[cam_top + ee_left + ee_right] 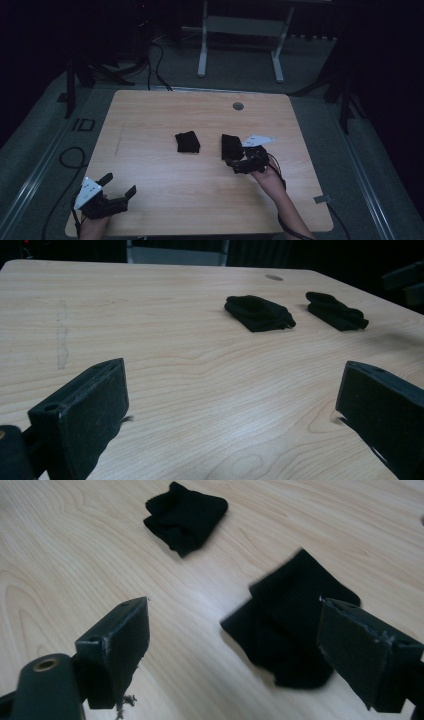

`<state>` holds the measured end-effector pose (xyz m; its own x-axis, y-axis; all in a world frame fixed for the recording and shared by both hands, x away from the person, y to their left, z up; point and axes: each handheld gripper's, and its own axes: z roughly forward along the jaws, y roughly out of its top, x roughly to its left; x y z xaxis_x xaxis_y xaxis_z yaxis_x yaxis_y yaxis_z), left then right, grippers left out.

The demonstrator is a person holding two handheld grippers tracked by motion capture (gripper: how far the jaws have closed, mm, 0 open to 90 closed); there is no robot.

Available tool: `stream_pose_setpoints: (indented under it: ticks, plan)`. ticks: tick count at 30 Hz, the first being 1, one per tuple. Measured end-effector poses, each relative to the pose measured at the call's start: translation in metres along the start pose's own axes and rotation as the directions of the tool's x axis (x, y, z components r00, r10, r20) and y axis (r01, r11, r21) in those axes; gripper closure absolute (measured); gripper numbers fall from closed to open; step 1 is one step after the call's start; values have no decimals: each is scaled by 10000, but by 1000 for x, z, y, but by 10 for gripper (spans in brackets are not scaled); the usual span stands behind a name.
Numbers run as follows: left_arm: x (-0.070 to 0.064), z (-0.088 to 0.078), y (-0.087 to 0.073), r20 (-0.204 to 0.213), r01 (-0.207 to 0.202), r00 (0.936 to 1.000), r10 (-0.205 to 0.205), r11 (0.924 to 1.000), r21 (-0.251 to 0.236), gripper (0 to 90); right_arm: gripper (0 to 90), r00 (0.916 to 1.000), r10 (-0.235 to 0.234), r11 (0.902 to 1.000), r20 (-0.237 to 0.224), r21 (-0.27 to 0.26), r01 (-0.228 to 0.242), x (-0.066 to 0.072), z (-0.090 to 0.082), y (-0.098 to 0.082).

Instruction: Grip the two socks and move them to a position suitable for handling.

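Note:
Two folded black cloths lie on the wooden table. One cloth sits near the middle, also seen at the top of the right gripper view. The other cloth lies just right of it. My right gripper hovers at this second cloth's near edge, open, with the cloth lying ahead between its jaws and partly behind the right jaw. My left gripper stands open at the front left corner, holding nothing. From it, both cloths lie far ahead.
A small round grommet is set into the table near its far edge. A white desk frame stands on the floor beyond the table. Cables trail on the floor at the left.

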<state>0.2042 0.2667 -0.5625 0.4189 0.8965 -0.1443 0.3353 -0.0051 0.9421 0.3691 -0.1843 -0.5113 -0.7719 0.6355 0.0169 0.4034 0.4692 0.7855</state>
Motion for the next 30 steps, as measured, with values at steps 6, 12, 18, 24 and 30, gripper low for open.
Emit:
stream_pose_setpoints:
  ticks: [6, 12, 18, 24, 30]
  plan:
    - [-3, 1, 0, 147, -113, 9998, 112, 9999, 66, 9, 135, 9988, -298, 9994, -379, 153, 304, 8, 27, 16]
    - [-2, 0, 1, 212, -64, 9998, 63, 10000, 58, 9, 135, 9975, -563, 9979, -416, 287, 575, 14, 52, 32]
    - [-4, 1, 1, 382, -118, 9992, 114, 9999, 93, 9, 137, 9958, -794, 9961, -451, 337, 809, 18, 72, 51]
    - [-5, 1, 1, 490, -97, 9988, 91, 9999, 121, 9, 143, 9939, -827, 9950, -731, 499, 865, 25, 99, 66]
    - [-6, 1, 1, 610, -145, 9980, 134, 9998, 167, 9, 155, 9896, -1074, 9903, -959, 784, 1150, 35, 128, 79]
